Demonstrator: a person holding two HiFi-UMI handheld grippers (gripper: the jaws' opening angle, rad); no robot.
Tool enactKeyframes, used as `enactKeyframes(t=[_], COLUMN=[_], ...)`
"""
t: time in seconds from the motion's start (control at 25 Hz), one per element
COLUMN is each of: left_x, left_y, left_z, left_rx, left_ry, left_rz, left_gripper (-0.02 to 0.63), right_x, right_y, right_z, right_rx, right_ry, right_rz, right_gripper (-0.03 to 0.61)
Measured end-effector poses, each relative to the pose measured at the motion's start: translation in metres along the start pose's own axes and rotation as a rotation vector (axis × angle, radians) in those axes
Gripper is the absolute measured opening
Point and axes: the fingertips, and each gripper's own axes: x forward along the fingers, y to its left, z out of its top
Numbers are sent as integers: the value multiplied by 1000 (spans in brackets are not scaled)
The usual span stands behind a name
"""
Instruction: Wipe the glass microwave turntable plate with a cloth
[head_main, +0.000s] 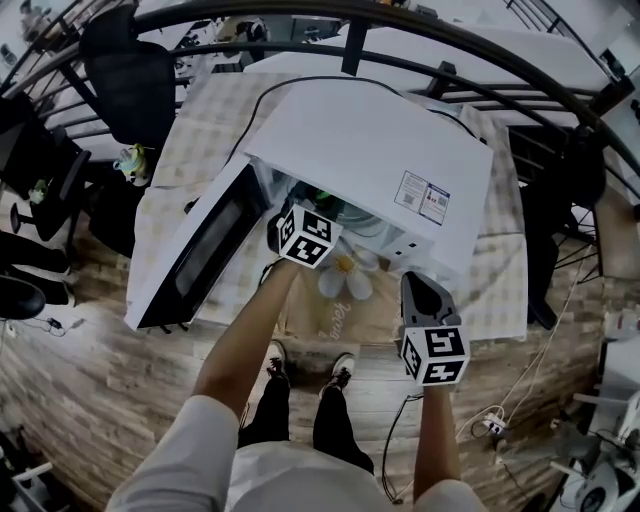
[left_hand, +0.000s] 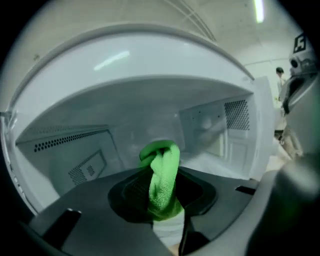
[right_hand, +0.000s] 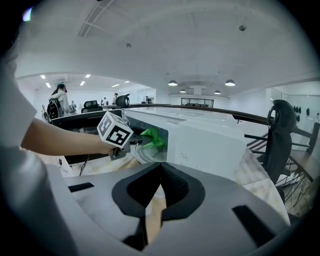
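A white microwave (head_main: 380, 165) stands on a table with its door (head_main: 200, 250) swung open to the left. My left gripper (head_main: 312, 222) reaches into the cavity mouth, shut on a green cloth (left_hand: 162, 175) that sticks up bunched between its jaws. The left gripper view shows only the bare white cavity walls (left_hand: 210, 125) beyond the cloth. From the right gripper view, the cloth (right_hand: 152, 137) hangs over a pale rounded edge (right_hand: 141, 154) at the opening, perhaps the glass plate. My right gripper (head_main: 416, 285) hovers in front of the table, jaws shut on nothing.
A patterned cloth covers the table (head_main: 500, 290). A black office chair (head_main: 125, 70) stands at the back left, another (right_hand: 280, 130) beside the table's right end. A curved black railing (head_main: 420, 25) runs behind. Cables (head_main: 480, 415) lie on the wooden floor.
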Motion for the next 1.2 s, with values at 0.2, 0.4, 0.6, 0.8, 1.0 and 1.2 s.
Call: enactKeyframes(t=[0.2, 0.4, 0.6, 0.8, 1.0, 1.2], left_x=[22, 27, 12, 0, 2, 0], left_y=[45, 35, 14, -20, -58, -110], left_z=[-28, -54, -54, -51, -43, -25], left_rx=[1, -125, -173, -191, -211, -268], left_ry=[142, 215, 175, 159, 150, 151], left_rz=[96, 13, -104, -170, -237, -382], left_gripper=[127, 126, 126, 126, 126, 124], right_x=[-1, -2, -2, -2, -5, -6], right_y=[-2, -5, -11, -15, -11, -5], right_z=[-12, -17, -20, -20, -19, -19], right_rx=[2, 6, 12, 20, 22, 25], right_ry=[23, 33, 35, 31, 21, 20], right_rz=[-2, -7, -12, -19, -13, -11], right_gripper=[12, 12, 12, 13, 12, 12])
